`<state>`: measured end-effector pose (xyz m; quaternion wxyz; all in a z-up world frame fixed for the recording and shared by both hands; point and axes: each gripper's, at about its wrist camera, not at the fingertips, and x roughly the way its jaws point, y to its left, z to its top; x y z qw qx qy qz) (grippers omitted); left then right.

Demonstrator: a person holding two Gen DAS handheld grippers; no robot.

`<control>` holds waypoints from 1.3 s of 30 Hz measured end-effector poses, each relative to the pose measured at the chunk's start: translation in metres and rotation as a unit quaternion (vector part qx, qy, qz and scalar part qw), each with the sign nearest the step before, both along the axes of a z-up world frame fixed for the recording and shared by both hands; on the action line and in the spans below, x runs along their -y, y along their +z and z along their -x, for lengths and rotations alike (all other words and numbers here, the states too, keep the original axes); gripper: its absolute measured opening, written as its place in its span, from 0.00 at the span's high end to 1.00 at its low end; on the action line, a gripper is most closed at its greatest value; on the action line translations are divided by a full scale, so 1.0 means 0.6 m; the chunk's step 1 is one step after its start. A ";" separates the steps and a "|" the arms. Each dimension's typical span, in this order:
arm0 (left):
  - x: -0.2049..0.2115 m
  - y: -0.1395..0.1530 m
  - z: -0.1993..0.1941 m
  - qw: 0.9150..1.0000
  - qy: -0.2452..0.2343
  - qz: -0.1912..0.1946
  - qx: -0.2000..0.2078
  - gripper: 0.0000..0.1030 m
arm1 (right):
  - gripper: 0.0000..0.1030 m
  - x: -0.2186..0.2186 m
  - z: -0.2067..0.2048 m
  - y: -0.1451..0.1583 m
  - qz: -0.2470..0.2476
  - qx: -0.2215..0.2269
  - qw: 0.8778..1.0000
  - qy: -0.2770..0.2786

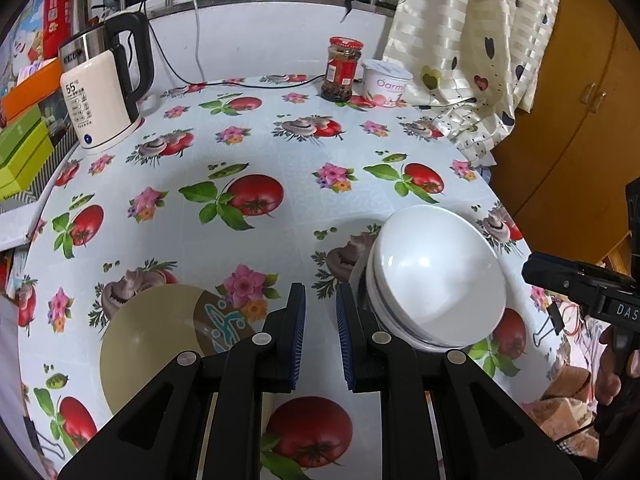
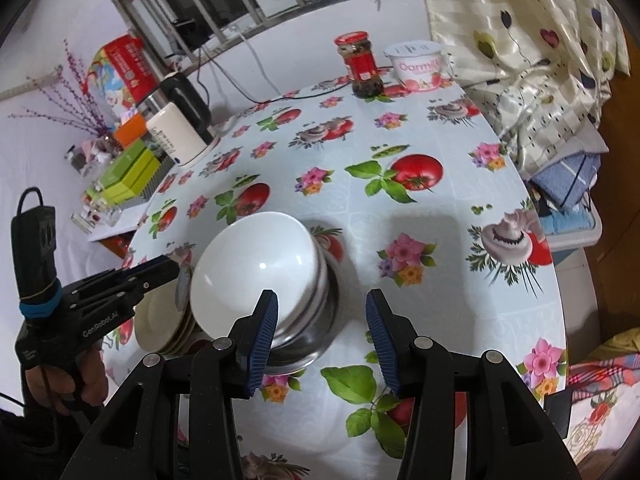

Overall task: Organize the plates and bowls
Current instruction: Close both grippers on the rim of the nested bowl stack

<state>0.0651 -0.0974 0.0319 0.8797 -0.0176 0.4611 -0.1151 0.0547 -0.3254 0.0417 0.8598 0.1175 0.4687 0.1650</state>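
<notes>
Item: stack of white bowls [image 2: 256, 264], nested on a steel bowl [image 2: 316, 336], near the desk [image 1: 280, 152] front edge; gathering like with like appears to be the purpose. Bowls empty.

Item: stack of cream plates [image 2: 160, 328], just beside the bowls, top plate [image 1: 152, 332] bare.

Left tool [image 1: 321, 336]: narrow, nothing between its pads, poised over the gap between plates and bowls.

Right tool [image 2: 322, 336]: moderately wide, empty, left pad overlapping the bowl stack in view; contact cannot be told.

Background: kettle [image 1: 104, 92], sauce jar [image 1: 343, 68] part full, sealed yoghurt tub [image 1: 386, 80].
</notes>
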 end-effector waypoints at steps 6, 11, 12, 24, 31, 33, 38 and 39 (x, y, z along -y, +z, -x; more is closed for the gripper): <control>-0.010 -0.012 -0.010 1.000 0.005 0.014 -0.013 0.84 | 0.56 0.015 -0.004 -0.012 -0.007 -0.009 1.000 -0.012; -0.014 -0.022 -0.016 0.999 0.008 0.021 -0.024 0.84 | 0.63 0.017 -0.010 -0.023 -0.006 -0.018 1.000 -0.011; -0.015 -0.024 -0.016 0.999 0.007 0.022 -0.025 0.84 | 0.64 0.017 -0.011 -0.027 -0.006 -0.021 1.000 -0.010; -0.031 -0.049 -0.030 0.993 -0.003 0.096 -0.069 0.84 | 0.79 0.021 -0.028 -0.066 -0.036 -0.058 0.998 -0.005; -0.037 -0.064 -0.035 0.986 -0.011 0.139 -0.094 0.84 | 0.79 0.026 -0.034 -0.085 -0.069 -0.076 0.995 -0.004; -0.035 -0.067 -0.034 0.984 -0.016 0.147 -0.099 0.84 | 0.79 0.026 -0.035 -0.088 -0.080 -0.078 0.994 -0.001; -0.028 -0.079 -0.039 0.980 -0.026 0.161 -0.118 0.84 | 0.79 0.030 -0.038 -0.098 -0.096 -0.086 0.992 -0.001; -0.027 -0.082 -0.040 0.979 -0.027 0.163 -0.123 0.84 | 0.79 0.030 -0.039 -0.099 -0.098 -0.087 0.991 -0.001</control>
